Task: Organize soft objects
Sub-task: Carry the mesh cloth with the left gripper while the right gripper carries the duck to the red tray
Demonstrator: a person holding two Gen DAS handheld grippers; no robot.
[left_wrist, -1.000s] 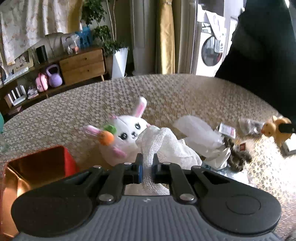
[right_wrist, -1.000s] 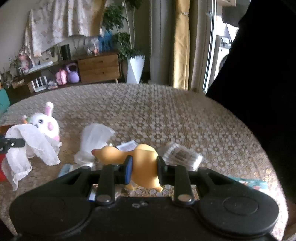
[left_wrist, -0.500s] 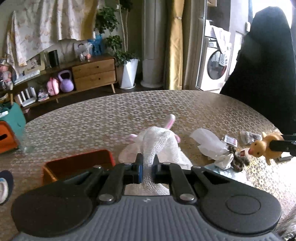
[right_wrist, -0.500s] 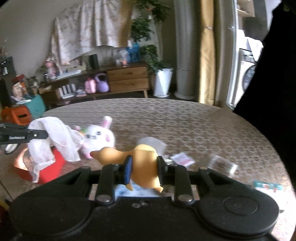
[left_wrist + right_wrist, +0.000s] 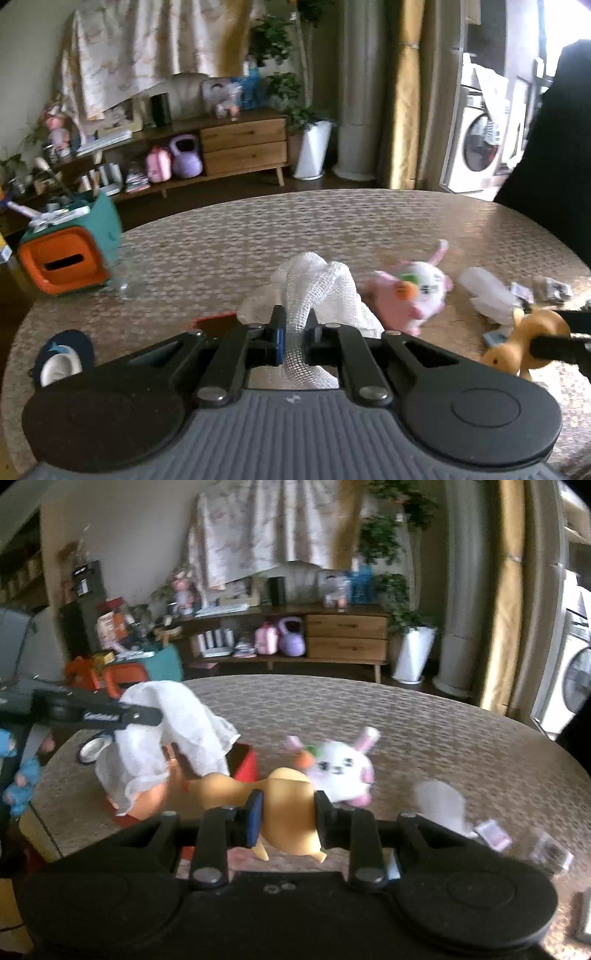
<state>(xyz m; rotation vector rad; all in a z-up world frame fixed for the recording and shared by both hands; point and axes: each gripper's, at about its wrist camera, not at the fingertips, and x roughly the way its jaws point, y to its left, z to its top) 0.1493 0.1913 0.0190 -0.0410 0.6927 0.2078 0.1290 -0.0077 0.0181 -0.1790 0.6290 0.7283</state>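
My left gripper (image 5: 294,332) is shut on a white mesh cloth (image 5: 317,291) that drapes over its tips; from the right wrist view the cloth (image 5: 162,734) hangs above a red box (image 5: 245,764). My right gripper (image 5: 288,814) is shut on a yellow rubber duck (image 5: 284,805), held above the table; the duck (image 5: 517,343) also shows at the right edge of the left wrist view. A white plush bunny (image 5: 341,766) with pink ears and an orange carrot lies on the table behind the duck, right of the box.
A crumpled white plastic bag (image 5: 487,295) and small packets (image 5: 491,830) lie right of the bunny. A roll of tape (image 5: 92,746) sits near the table's left edge. An orange-and-teal box (image 5: 70,247) stands beyond the table. The red box's rim (image 5: 214,317) peeks behind the left gripper.
Both grippers have swung left and risen, carrying the cloth and the duck. The bunny now lies to the right of the cloth, and the red box sits mostly hidden under the left gripper.
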